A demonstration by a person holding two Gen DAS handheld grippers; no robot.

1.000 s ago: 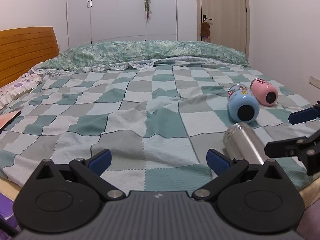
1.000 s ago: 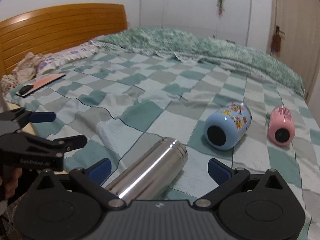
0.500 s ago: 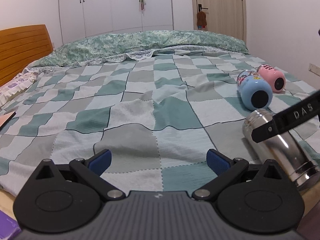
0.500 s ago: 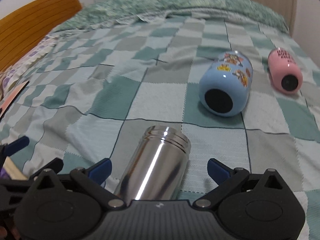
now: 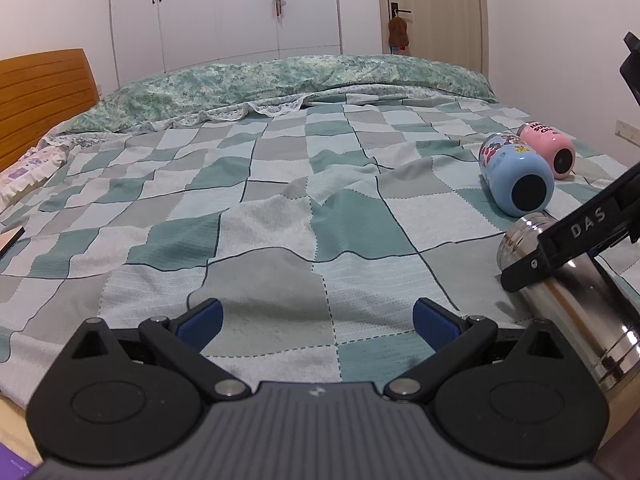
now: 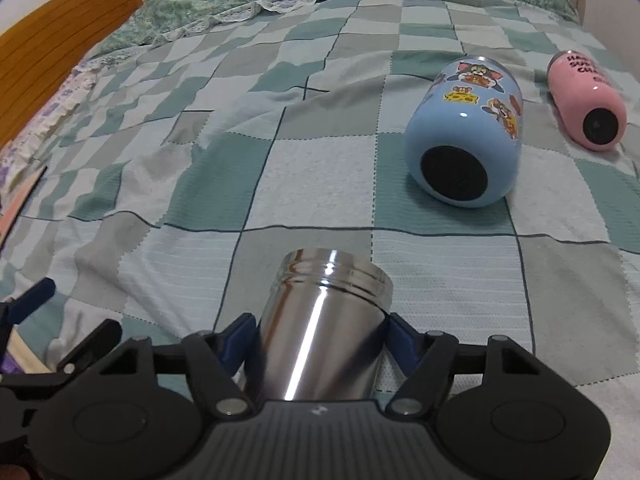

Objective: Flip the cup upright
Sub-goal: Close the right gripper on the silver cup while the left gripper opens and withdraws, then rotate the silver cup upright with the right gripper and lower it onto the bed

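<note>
A steel cup point(image 6: 320, 332) lies on its side on the checked bedspread point(image 6: 304, 168), its ridged end pointing away from me. My right gripper point(image 6: 318, 338) has closed its blue pads against both sides of the cup. In the left wrist view the steel cup point(image 5: 580, 304) lies at the right edge with a right gripper finger point(image 5: 560, 240) across it. My left gripper point(image 5: 316, 316) is open and empty above the bedspread point(image 5: 280, 216), left of the cup.
A blue cartoon cup point(image 6: 464, 132) and a pink cup point(image 6: 586, 100) lie on their sides beyond the steel cup. A green quilt point(image 5: 280, 80) is bunched at the far side. A wooden headboard point(image 5: 44, 92) is at left. The bed's near edge is just below me.
My right gripper moved forward over the steel cup and closed from wide open onto its sides. My left gripper stayed open and shifted only slightly.
</note>
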